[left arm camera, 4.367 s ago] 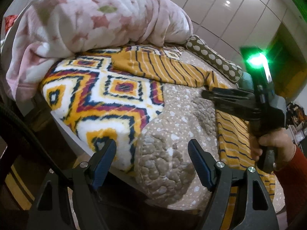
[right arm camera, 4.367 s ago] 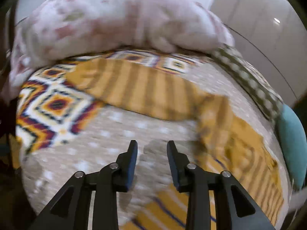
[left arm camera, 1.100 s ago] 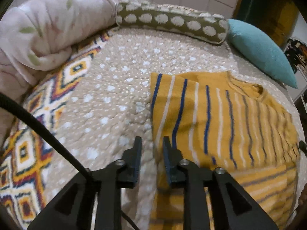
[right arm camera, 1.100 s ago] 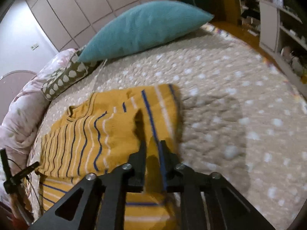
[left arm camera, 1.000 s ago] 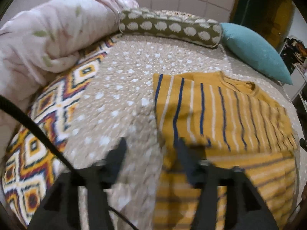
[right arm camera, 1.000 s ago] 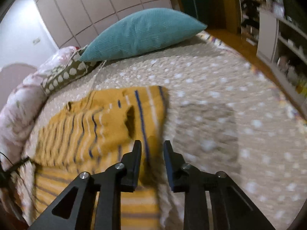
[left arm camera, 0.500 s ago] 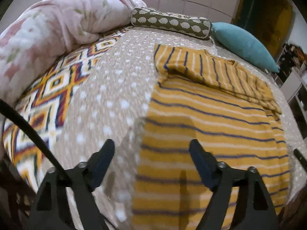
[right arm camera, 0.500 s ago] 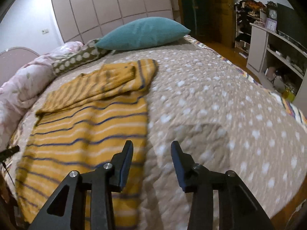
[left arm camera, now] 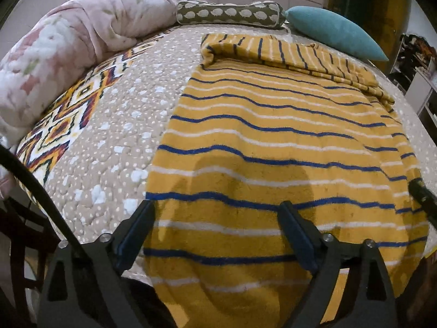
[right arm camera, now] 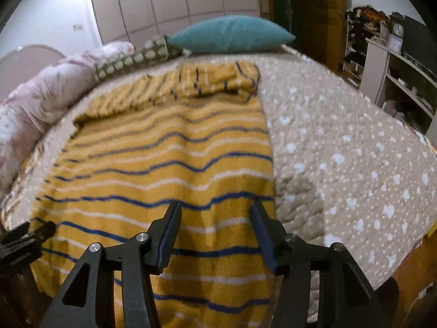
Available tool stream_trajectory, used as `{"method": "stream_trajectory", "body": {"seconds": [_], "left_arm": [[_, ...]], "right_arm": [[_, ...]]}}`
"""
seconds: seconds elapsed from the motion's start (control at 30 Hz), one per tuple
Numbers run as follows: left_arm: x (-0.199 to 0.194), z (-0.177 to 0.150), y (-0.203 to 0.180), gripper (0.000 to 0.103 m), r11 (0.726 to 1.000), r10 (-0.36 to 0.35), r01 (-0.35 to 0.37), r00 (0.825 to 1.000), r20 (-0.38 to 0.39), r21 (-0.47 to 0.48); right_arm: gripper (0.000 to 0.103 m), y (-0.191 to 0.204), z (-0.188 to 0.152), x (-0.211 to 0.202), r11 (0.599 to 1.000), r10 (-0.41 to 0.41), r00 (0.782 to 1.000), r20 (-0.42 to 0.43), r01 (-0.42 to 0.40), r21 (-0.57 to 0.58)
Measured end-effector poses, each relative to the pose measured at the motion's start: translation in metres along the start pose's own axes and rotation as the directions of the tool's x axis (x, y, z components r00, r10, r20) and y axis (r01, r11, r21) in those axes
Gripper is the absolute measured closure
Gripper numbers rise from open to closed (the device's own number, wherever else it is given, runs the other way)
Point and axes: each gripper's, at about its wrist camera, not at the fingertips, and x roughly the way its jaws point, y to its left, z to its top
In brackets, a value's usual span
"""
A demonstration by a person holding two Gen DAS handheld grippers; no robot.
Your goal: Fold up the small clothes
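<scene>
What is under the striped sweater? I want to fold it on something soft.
The sweater lies on a spotted beige quilt, seen around its edges. What lies beneath its middle is covered.

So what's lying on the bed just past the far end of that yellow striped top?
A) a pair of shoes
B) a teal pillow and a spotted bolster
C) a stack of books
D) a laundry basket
B: beyond the folded-over far edge of the yellow striped top lie a teal pillow and an olive spotted bolster, side by side at the head of the bed.
</scene>
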Motion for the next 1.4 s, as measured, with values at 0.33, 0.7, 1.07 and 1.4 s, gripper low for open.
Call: {"method": "stream_trajectory", "body": {"seconds": [0.33,0.7,1.07,1.4], "left_arm": [[0.012,-0.005,0.007,0.0,0.999,0.002,-0.003,1.0,-0.024,-0.039],[0.012,-0.009,0.004,0.0,0.999,0.022,-0.022,1.0,-0.001,-0.027],[0.01,-0.011,0.004,0.0,0.999,0.031,-0.031,0.999,0.025,-0.019],[0.01,-0.012,0.003,0.0,0.999,0.033,-0.033,0.999,0.028,-0.019]], "right_arm": [[0.033,0.011,-0.015,0.013,0.989,-0.112,0.993,0.034,0.114,-0.09],[0.018,-0.001,-0.02,0.017,0.993,-0.114,0.992,0.06,0.116,-0.029],[0.017,0.004,-0.026,0.016,0.991,-0.13,0.988,0.089,0.133,-0.026],[0.017,0.004,-0.027,0.015,0.99,-0.133,0.987,0.093,0.136,-0.026]]}}
